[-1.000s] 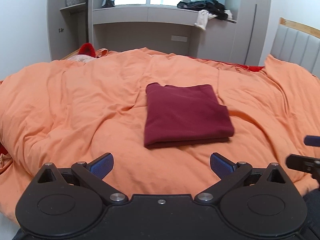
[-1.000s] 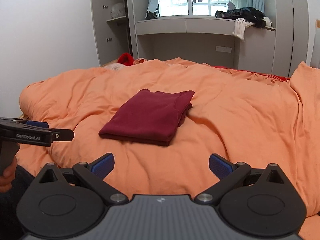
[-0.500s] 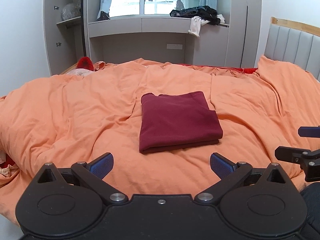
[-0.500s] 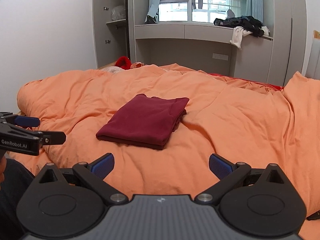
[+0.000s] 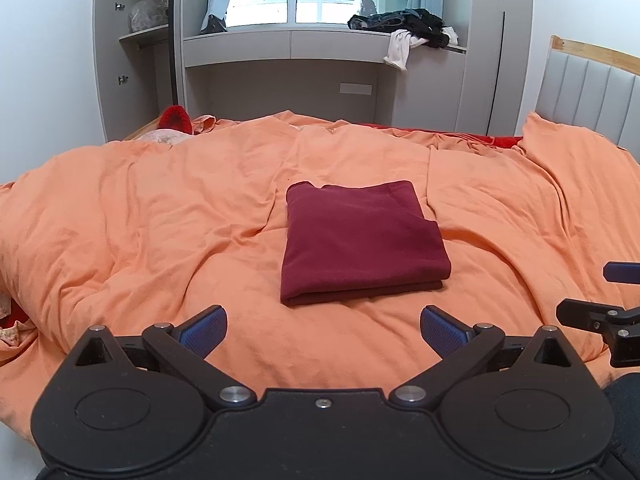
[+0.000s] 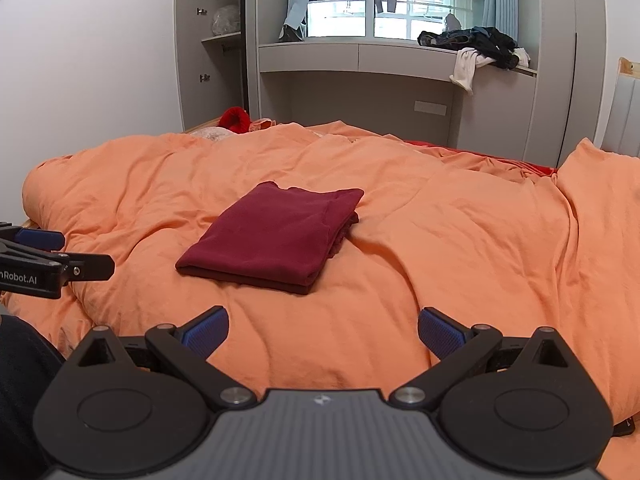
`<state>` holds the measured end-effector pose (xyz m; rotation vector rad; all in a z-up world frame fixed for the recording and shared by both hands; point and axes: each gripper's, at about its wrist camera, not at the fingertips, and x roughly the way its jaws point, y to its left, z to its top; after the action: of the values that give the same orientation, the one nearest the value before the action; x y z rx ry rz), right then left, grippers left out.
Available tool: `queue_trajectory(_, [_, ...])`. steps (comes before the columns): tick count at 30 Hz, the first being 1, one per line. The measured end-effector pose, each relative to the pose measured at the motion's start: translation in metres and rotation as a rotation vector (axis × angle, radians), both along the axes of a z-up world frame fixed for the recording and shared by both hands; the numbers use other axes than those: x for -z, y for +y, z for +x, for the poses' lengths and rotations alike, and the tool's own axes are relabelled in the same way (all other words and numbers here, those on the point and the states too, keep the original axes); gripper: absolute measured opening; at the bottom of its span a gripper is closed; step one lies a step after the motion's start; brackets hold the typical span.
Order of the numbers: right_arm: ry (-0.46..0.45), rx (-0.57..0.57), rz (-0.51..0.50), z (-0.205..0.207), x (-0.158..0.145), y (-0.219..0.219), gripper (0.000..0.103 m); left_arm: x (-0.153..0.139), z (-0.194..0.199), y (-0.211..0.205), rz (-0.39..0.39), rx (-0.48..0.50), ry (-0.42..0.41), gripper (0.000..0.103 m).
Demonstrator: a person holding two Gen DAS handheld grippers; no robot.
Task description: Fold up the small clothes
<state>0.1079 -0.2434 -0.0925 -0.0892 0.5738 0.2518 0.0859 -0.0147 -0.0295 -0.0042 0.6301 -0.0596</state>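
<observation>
Maroon on orange, with black and blue at the edges

We see a plain dark maroon folded garment [image 5: 360, 236] on a plain bright orange duvet [image 5: 160, 220], a strip of red sheet [image 5: 472, 136] showing at its far edge. Our left gripper [image 5: 323, 330] is black with blue textured pads [image 5: 202, 328]; our right gripper [image 6: 323, 330] is black over a ribbed grey body, pads [image 6: 440, 332] blue too. The cabinets [image 6: 400, 80] are pale grey, the walls [image 6: 100, 60] white, the headboard [image 5: 588, 80] grey with a light wooden rim, and dark and white clothes [image 5: 408, 34] are heaped on the sill.
</observation>
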Motion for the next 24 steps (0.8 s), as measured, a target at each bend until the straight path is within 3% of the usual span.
queue_trajectory(24, [0.025,0.016,-0.039,0.034,0.007,-0.005,0.103,0.017,0.031,-0.003,0.020,0.020,0.029,0.103])
